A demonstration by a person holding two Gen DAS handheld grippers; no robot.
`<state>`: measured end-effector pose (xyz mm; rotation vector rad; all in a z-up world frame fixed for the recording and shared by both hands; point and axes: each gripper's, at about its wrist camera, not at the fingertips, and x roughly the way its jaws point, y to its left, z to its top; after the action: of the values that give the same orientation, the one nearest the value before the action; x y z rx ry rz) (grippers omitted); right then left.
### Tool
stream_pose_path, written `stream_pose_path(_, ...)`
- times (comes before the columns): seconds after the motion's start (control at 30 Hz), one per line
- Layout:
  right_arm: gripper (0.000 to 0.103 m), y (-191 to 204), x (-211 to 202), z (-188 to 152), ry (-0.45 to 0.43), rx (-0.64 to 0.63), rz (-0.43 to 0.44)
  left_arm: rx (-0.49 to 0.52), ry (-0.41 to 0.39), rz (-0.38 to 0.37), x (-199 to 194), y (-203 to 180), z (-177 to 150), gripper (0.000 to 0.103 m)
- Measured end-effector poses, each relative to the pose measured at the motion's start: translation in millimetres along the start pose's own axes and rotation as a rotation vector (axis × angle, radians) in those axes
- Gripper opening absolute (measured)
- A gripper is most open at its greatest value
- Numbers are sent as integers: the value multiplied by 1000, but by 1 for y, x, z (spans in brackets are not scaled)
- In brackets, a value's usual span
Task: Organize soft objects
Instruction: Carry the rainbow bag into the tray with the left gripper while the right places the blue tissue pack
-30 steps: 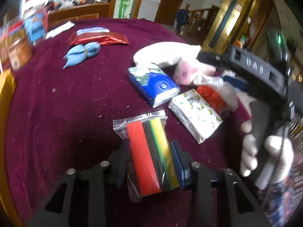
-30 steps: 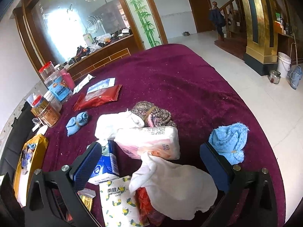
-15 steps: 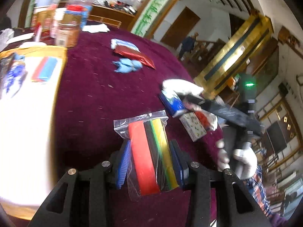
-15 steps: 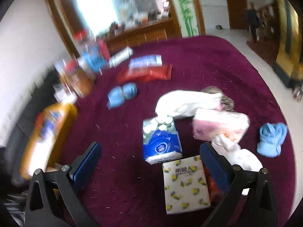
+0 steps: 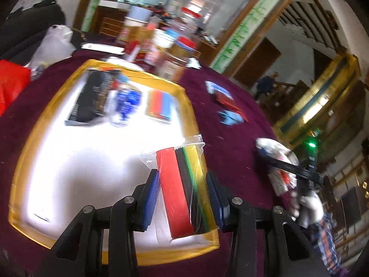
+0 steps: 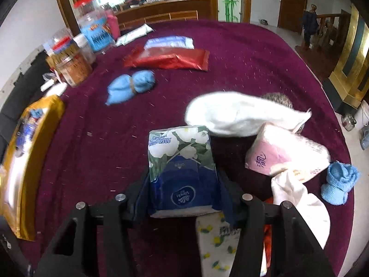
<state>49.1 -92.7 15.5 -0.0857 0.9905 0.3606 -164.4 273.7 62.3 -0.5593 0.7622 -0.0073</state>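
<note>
Left gripper (image 5: 182, 198) is clamped on a clear bag of coloured strips (image 5: 184, 191), holding it up over the gold-rimmed tray (image 5: 25, 152). Right gripper (image 6: 183, 191) has just been closing and now its pads squeeze the blue tissue pack (image 6: 182, 168) on the maroon table (image 6: 242, 53). Pink pack (image 6: 286, 157) sits just right of it.

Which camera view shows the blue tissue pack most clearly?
The right wrist view: the blue tissue pack fills the centre, sharp, between the right claw's pads, its flower print readable. In the left wrist view, only a small blurred blue patch shows far off, half hidden.
</note>
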Motion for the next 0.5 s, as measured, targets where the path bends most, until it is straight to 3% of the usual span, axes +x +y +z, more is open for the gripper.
stream_pose_path(0.13,52,20,-27,5,-35,1,72,-30,23,32,15,19,20,43)
stream_pose_path(0.23,52,58,-42,11,-33,-36,164,-53,48,32,32,27,34,43)
stream_pose_path(0.43,53,146,-31,20,38,-100,315,-94,77,70,79,37,63,44)
stream_pose_path(0.5,53,179,-23,24,57,-122,343,-112,75,66,88,41,68,51)
